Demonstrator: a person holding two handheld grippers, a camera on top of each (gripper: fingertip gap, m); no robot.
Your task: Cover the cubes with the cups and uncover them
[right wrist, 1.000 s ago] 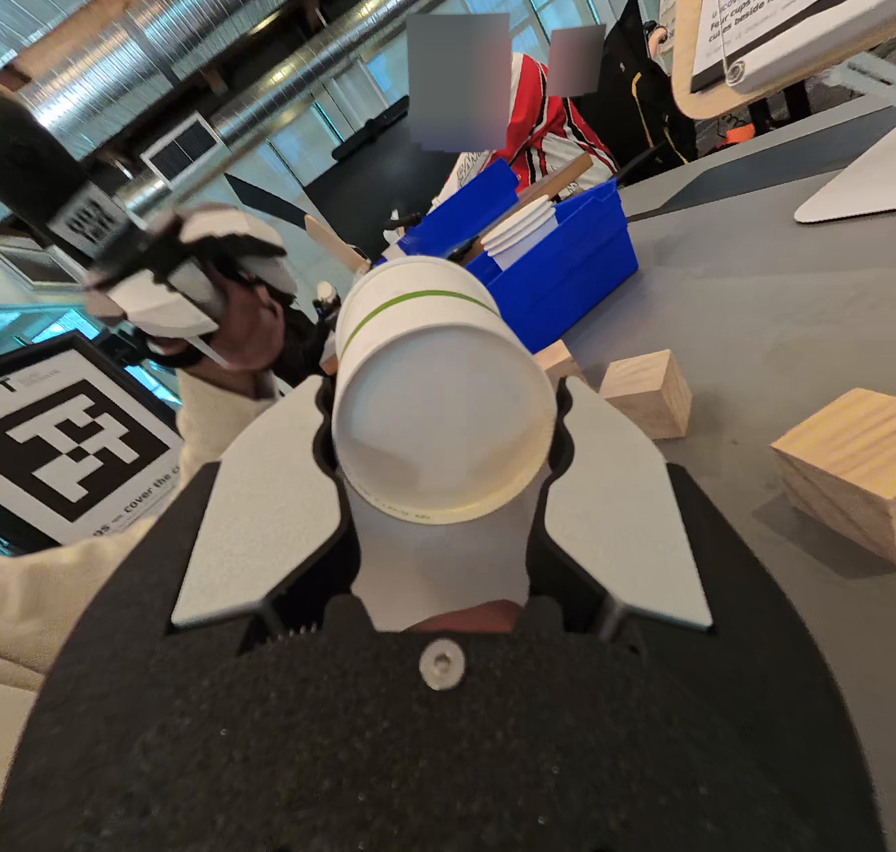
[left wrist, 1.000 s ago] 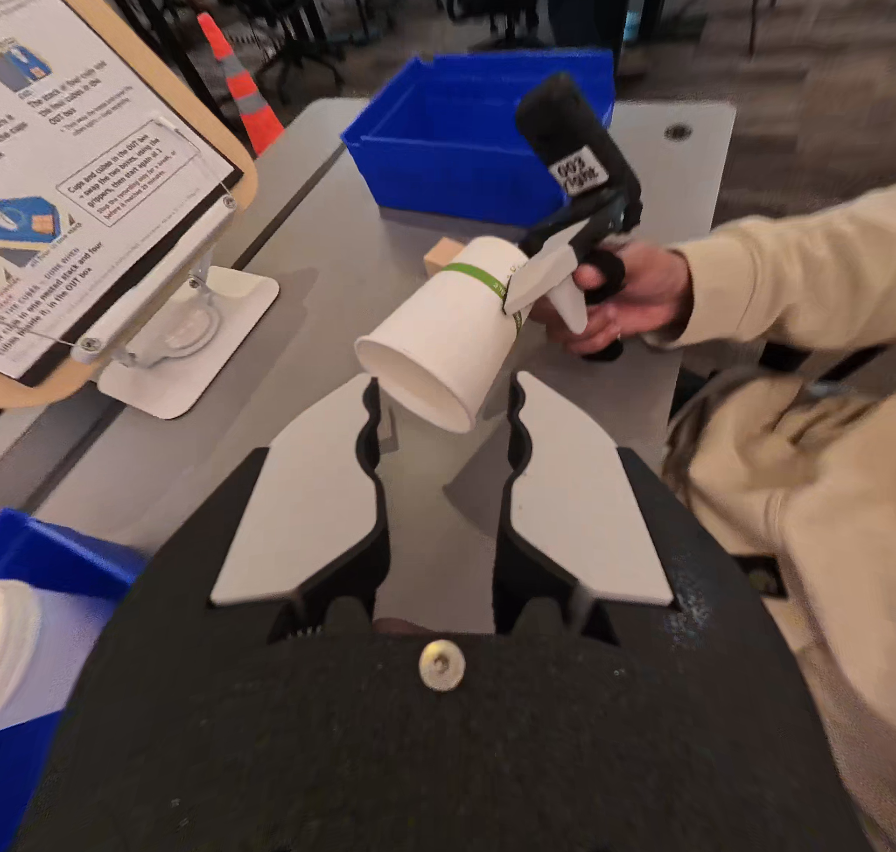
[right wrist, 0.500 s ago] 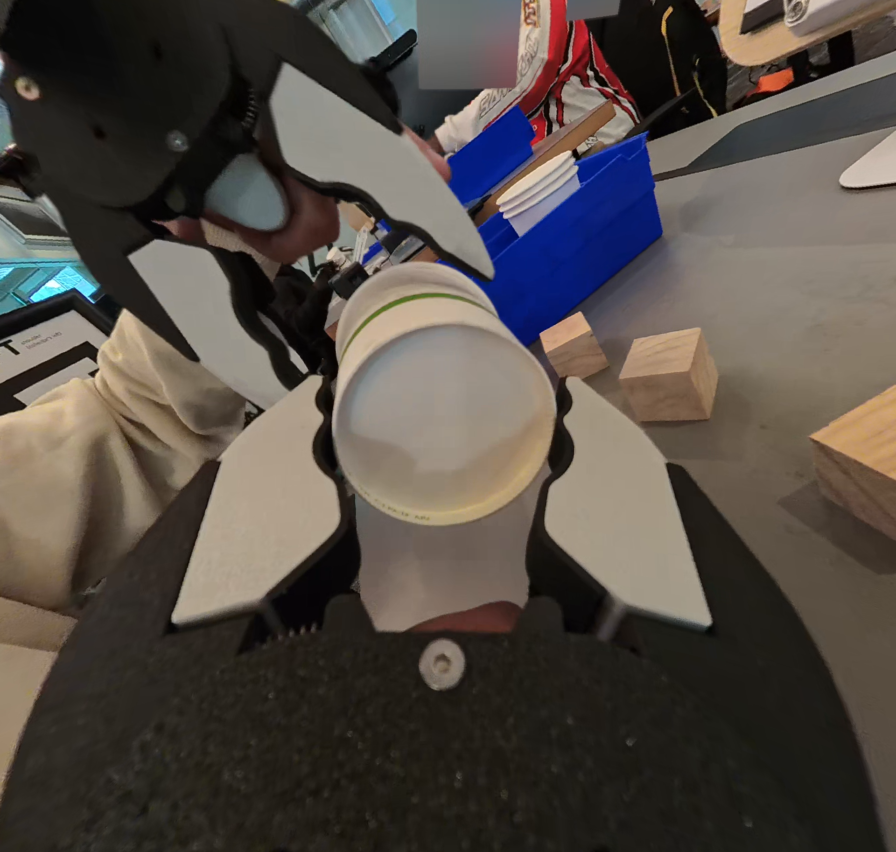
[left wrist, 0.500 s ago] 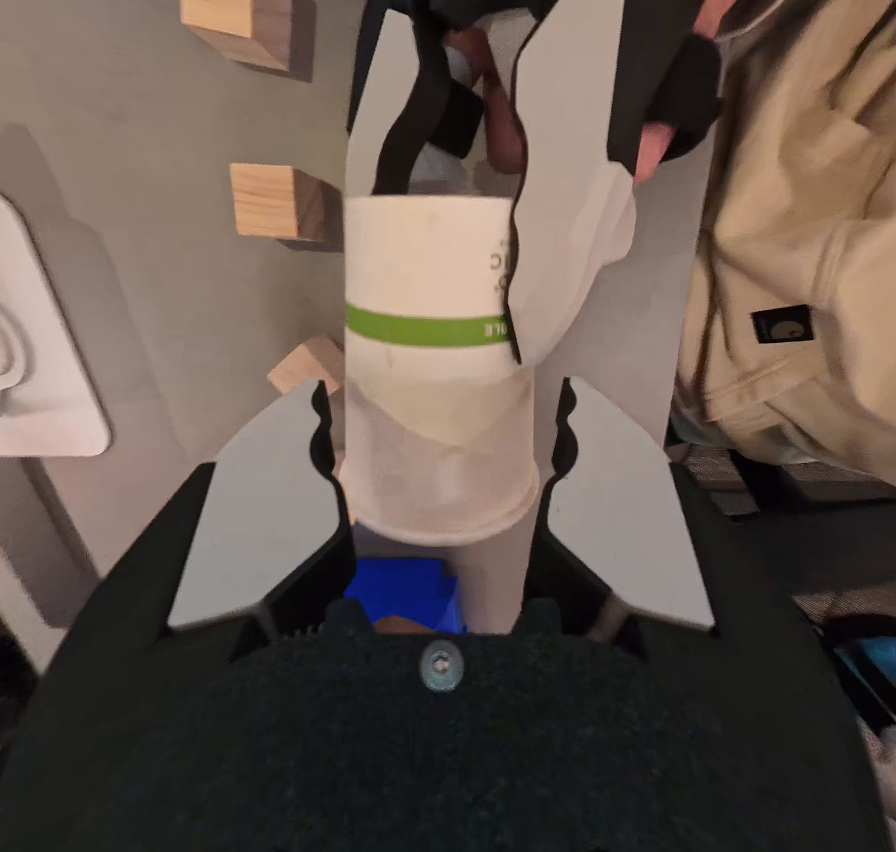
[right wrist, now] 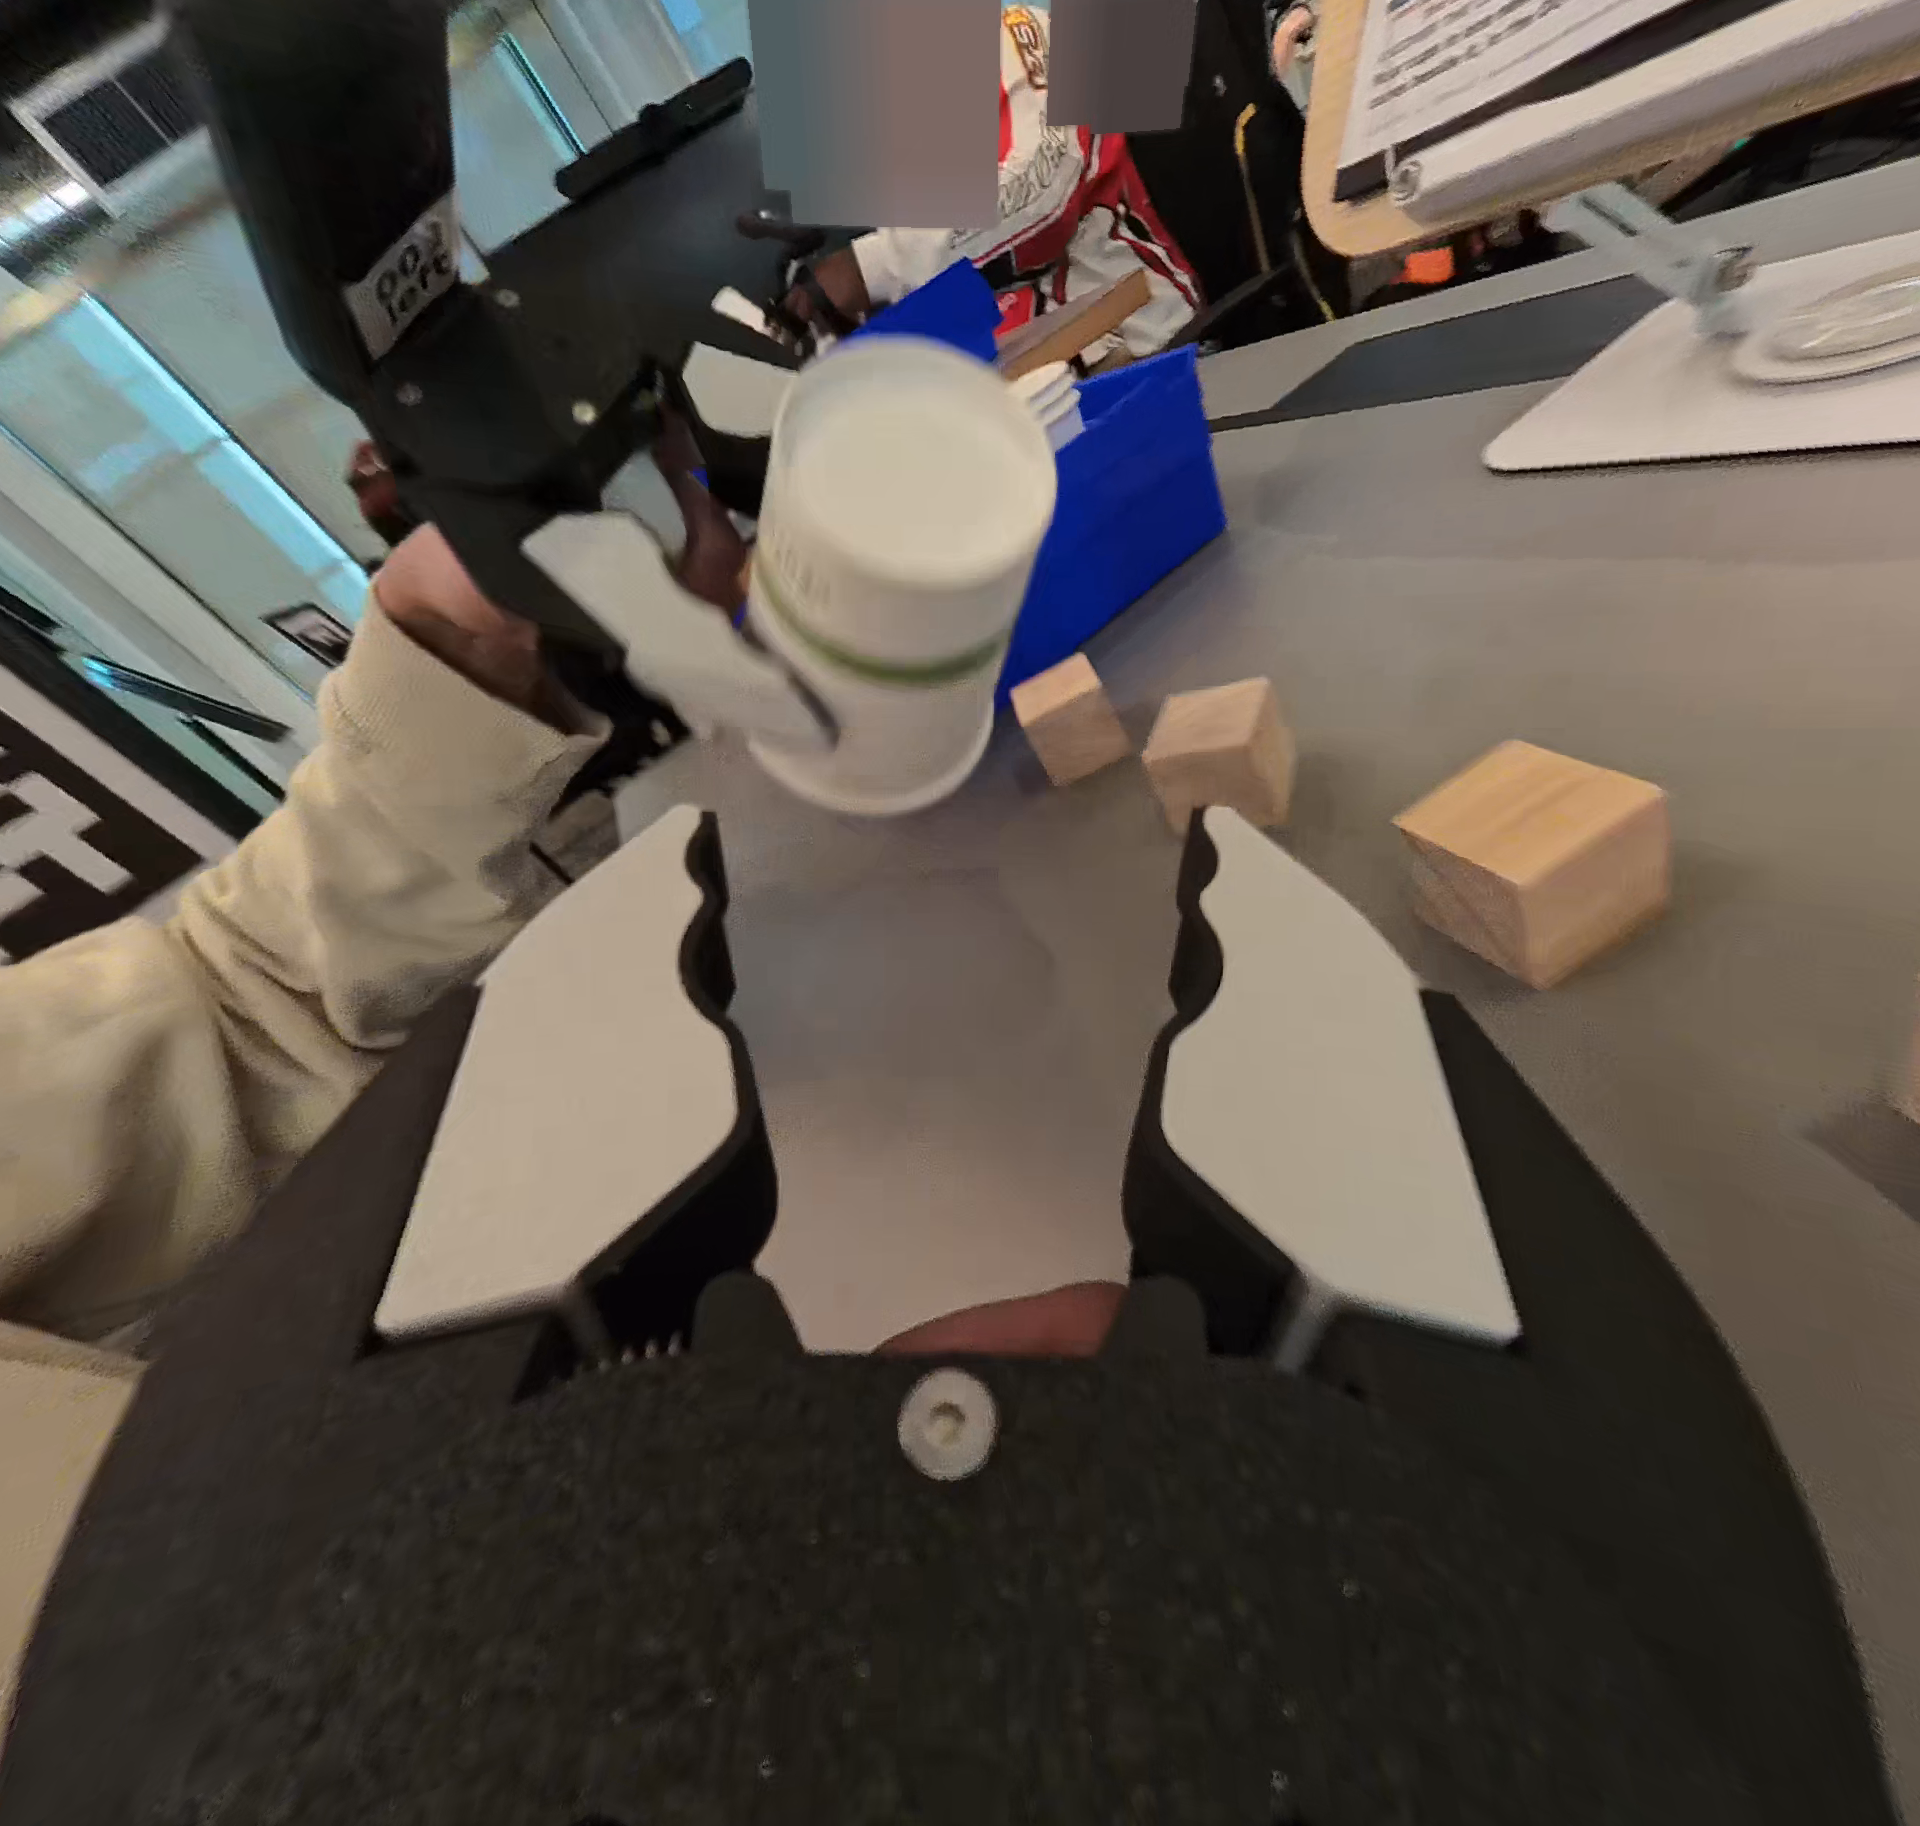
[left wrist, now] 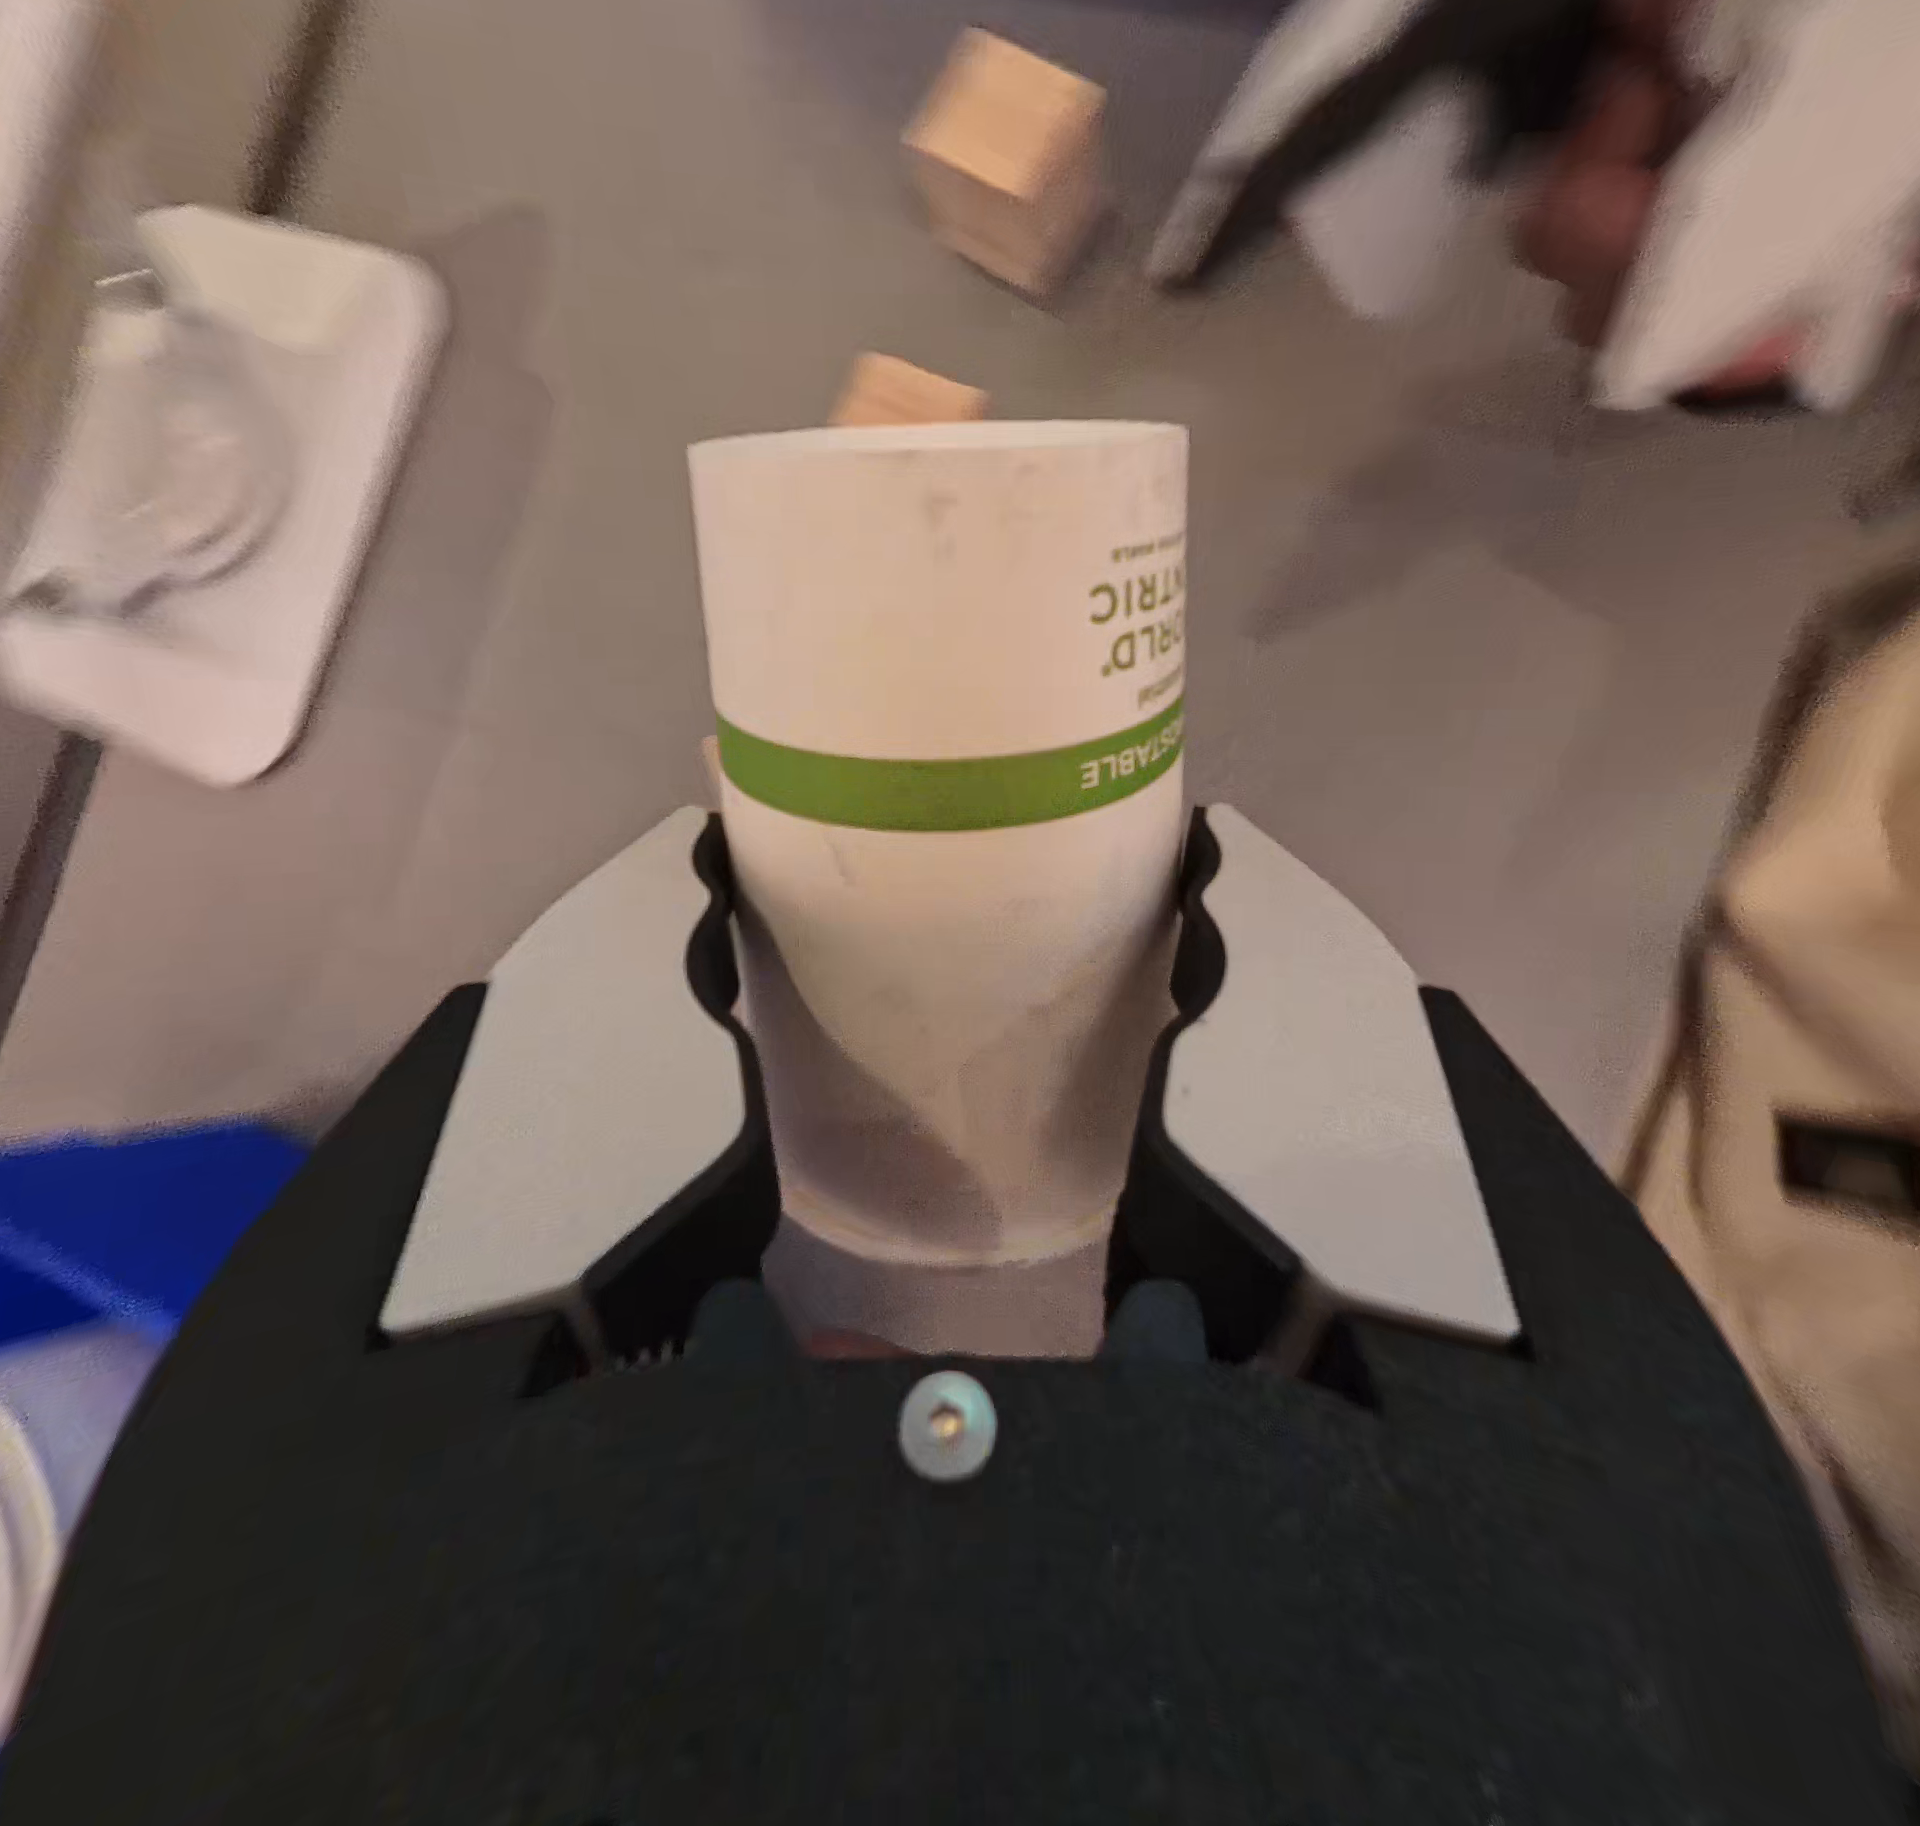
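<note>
Cup held over blocks

Fingers [left wrist: 613,1070] of the left gripper [left wrist: 951,903] squeeze a white cup [left wrist: 951,696] (green stripe) in the air above the grey worktop [right wrist: 1455,613]. The right gripper [right wrist: 951,903] is spread wide, holding nothing. Three wooden cubes [right wrist: 1532,857] sit near a blue bin [right wrist: 1127,519].
</note>
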